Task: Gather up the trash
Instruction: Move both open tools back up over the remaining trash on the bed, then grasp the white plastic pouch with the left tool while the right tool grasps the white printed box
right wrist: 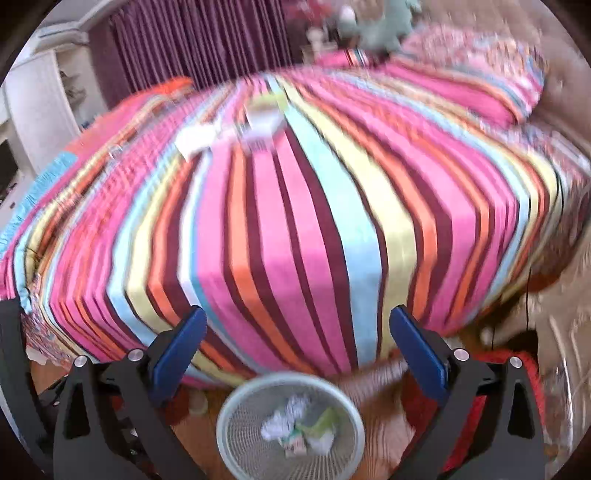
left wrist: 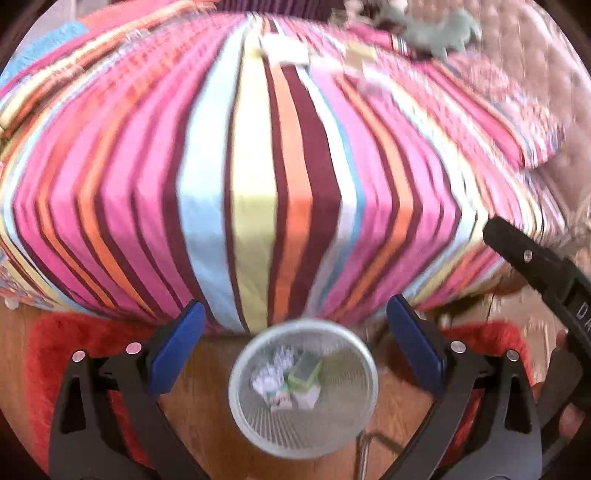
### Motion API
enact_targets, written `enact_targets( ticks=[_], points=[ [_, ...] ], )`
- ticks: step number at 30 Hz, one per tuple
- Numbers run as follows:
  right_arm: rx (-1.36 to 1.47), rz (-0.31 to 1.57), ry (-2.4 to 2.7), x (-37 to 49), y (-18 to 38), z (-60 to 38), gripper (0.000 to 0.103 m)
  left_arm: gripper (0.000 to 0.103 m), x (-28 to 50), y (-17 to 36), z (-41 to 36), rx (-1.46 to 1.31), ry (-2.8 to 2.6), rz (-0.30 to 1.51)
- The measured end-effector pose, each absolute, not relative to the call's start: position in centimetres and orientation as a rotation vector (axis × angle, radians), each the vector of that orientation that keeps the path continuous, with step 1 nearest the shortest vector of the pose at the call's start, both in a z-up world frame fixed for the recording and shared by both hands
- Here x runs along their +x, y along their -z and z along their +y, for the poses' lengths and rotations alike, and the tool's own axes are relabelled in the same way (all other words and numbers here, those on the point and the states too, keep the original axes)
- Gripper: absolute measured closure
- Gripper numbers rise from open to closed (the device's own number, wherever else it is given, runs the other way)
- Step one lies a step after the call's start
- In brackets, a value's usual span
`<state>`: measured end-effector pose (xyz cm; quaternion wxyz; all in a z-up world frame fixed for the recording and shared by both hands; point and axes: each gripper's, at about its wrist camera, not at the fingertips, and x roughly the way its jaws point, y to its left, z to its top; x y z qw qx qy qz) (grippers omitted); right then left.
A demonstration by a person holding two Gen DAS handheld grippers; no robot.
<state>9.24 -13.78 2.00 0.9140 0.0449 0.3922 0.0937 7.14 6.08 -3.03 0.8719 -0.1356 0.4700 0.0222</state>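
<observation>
A round grey mesh wastebasket (left wrist: pixel 236 373) (right wrist: pixel 226 406) stands on the wooden floor at the foot of a bed. It holds crumpled white paper and a green carton (left wrist: pixel 303 373) (right wrist: pixel 317 421). Far up the striped bedspread (left wrist: pixel 258 166) (right wrist: pixel 295 221) lie blurred pale scraps (left wrist: pixel 284 51) (right wrist: pixel 195 142) and a small white container (right wrist: pixel 262 118). My left gripper (left wrist: pixel 295 304) hangs open above the basket, nothing between its blue pads (left wrist: pixel 177 350). My right gripper (right wrist: pixel 298 310) is open too and holds nothing; one of its black fingers (left wrist: pixel 535 258) shows at the right of the left wrist view.
A red shaggy rug (left wrist: pixel 51 343) (right wrist: pixel 491 406) lies on the floor around the basket. A patterned pillow (left wrist: pixel 517 122) and a green plush toy (left wrist: pixel 439 33) sit at the head of the bed. Purple curtains (right wrist: pixel 192 44) and a white cabinet (right wrist: pixel 37 110) stand beyond.
</observation>
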Motion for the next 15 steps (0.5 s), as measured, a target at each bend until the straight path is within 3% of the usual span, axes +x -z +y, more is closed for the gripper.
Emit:
enact_targets(
  ticks=[7, 15],
  points=[
    [0.097, 0.69, -0.232, 11.5, -5.3, -12.9, 0.008, 0.007, 9.5, -2.3, 8.7, -0.207, -0.123, 0.816],
    [0.106, 0.68, -0.243, 15.2, -7.0, -11.0, 0.008, 0.007, 14.7, -5.2, 10.8, -0.204, -0.142, 0.773]
  ],
)
